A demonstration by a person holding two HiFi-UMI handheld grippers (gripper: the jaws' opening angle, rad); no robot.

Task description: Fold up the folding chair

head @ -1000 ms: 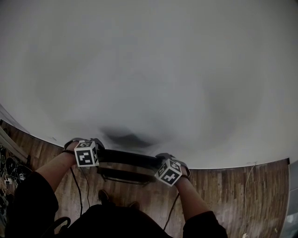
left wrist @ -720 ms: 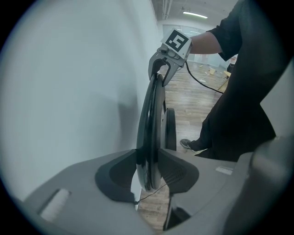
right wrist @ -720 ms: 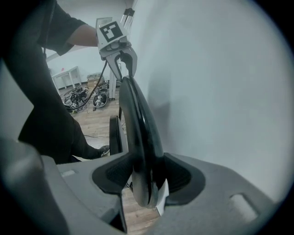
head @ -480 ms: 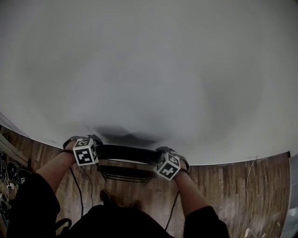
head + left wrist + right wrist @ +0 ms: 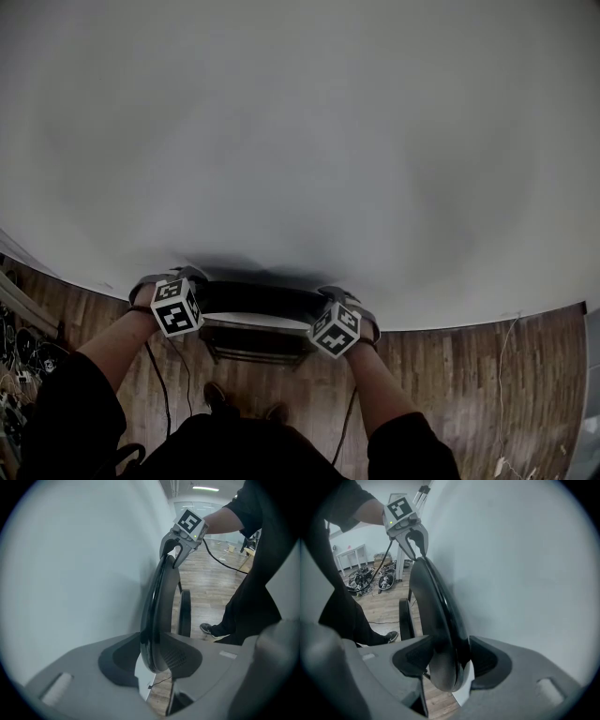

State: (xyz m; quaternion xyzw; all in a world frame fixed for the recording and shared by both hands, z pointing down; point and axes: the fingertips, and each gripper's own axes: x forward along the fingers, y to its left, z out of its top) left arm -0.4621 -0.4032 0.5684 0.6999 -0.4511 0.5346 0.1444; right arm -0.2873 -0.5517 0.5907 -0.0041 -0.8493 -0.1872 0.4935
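Head view: folding chair (image 5: 253, 302) upright against wall (image 5: 300, 141), just beyond feet. Left tool (image 5: 192, 281) clamped on its top edge, jaws just tightening; right tool (image 5: 339, 300) gripping same edge, jaws just widening. Keep both level, firm up right grip.

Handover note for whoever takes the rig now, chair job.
Left claw: clamped on the black curved plastic chair backrest; jaws have just been closing.
Right claw: on the same backrest's other end, pads touching it; jaws have just been opening.
Chair: upright beside the white wall, black seat panel standing roughly parallel to the backrest.
Done: looks folded.
Left: probably settle it at the wall, then release.
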